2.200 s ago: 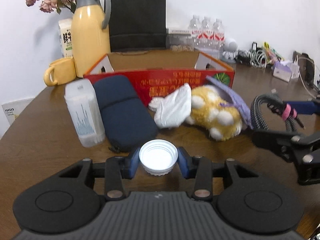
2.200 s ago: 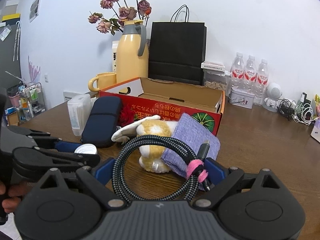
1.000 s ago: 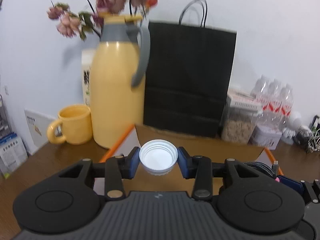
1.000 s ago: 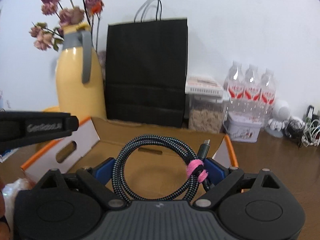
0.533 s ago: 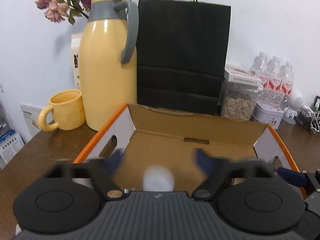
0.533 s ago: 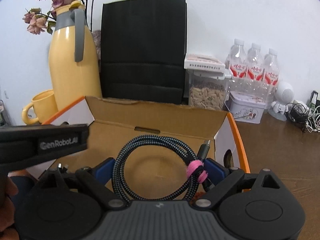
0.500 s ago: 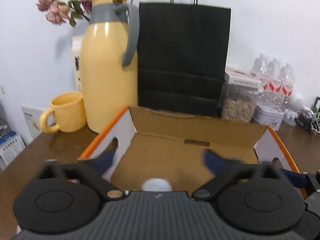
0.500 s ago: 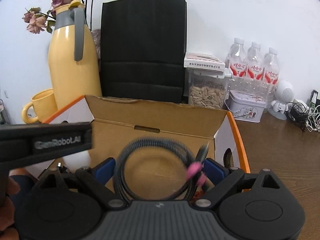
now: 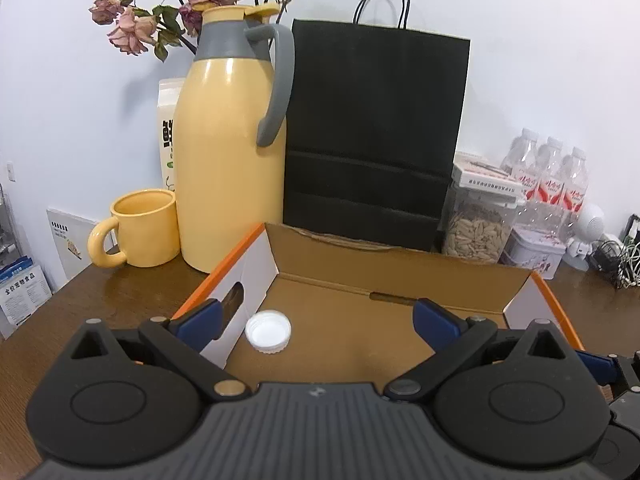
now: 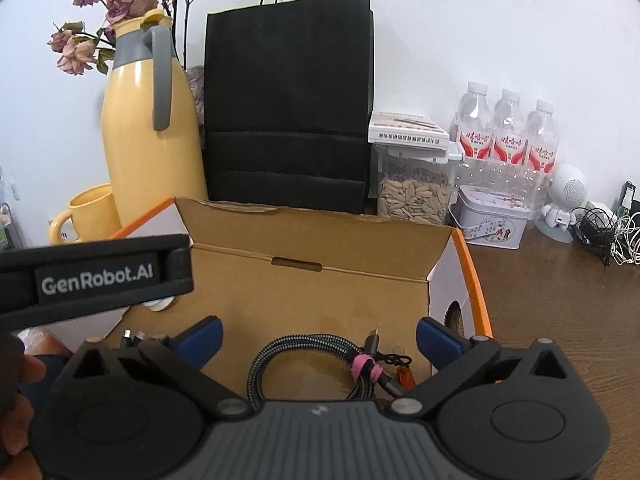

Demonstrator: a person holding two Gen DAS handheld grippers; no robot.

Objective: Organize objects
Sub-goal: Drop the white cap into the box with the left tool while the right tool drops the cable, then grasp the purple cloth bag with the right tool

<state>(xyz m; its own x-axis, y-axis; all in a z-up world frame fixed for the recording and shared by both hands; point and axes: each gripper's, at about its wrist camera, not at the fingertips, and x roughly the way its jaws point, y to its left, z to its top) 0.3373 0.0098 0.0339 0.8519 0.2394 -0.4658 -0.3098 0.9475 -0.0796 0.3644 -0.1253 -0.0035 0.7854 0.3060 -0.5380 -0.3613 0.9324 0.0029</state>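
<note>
An open cardboard box (image 9: 400,280) with orange edges stands in front of me; it also shows in the right wrist view (image 10: 312,240). A white bottle cap (image 9: 268,331) lies on the box floor near its left wall. My left gripper (image 9: 316,320) is open and empty above the box. A coiled braided cable (image 10: 320,364) with a pink tie lies on the box floor. My right gripper (image 10: 318,334) is open and empty just above the cable. The left gripper's body (image 10: 92,276) crosses the right wrist view at the left.
Behind the box stand a yellow thermos jug (image 9: 232,160), a yellow mug (image 9: 140,228), a black paper bag (image 9: 376,136), a jar of seeds (image 9: 480,220), water bottles (image 10: 508,140) and a tin (image 10: 492,224). Tangled cables (image 10: 604,236) lie at the far right.
Both grippers moved over the box and opened. The cap dropped from the left gripper onto the box floor; the cable dropped from the right gripper into the box.
</note>
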